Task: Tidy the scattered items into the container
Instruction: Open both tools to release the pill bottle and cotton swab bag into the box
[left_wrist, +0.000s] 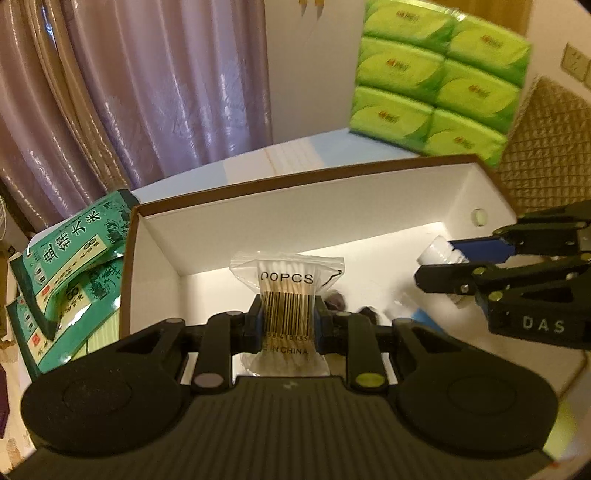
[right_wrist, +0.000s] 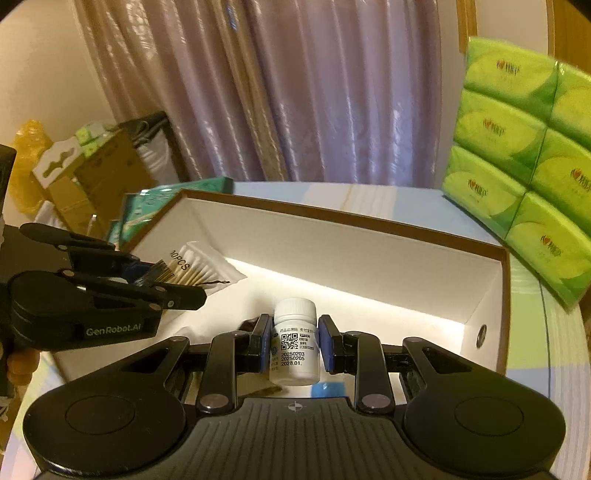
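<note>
Looking along my left gripper (left_wrist: 288, 325), I see its blue pads clamped on a swab bag (left_wrist: 287, 295), pinching the clear pouch at the barcode. The bag stands with its long axis running away from me, its white swab tips at the far end, and it hangs over the open box (left_wrist: 155, 236). My right gripper (left_wrist: 443, 262) enters from the right over the same box, closed on a white bottle (left_wrist: 437, 253) whose cap points left. Green packets (left_wrist: 70, 258) lie just beside the box's left wall; a tissue pack (left_wrist: 436, 92) stands behind the box, and curtains (left_wrist: 147, 92) hang beyond.

In the right wrist view, my right gripper (right_wrist: 293, 345) grips the bottle (right_wrist: 294, 339) by its label, pads on both sides. The bottle is upright in the view, cap farthest from me, above the box (right_wrist: 369, 236) floor. My left gripper (right_wrist: 177, 284) holds the bag (right_wrist: 199, 266) over the box's left end, swab tips pointing right. The tissue pack (right_wrist: 524, 166) stands at right.
</note>
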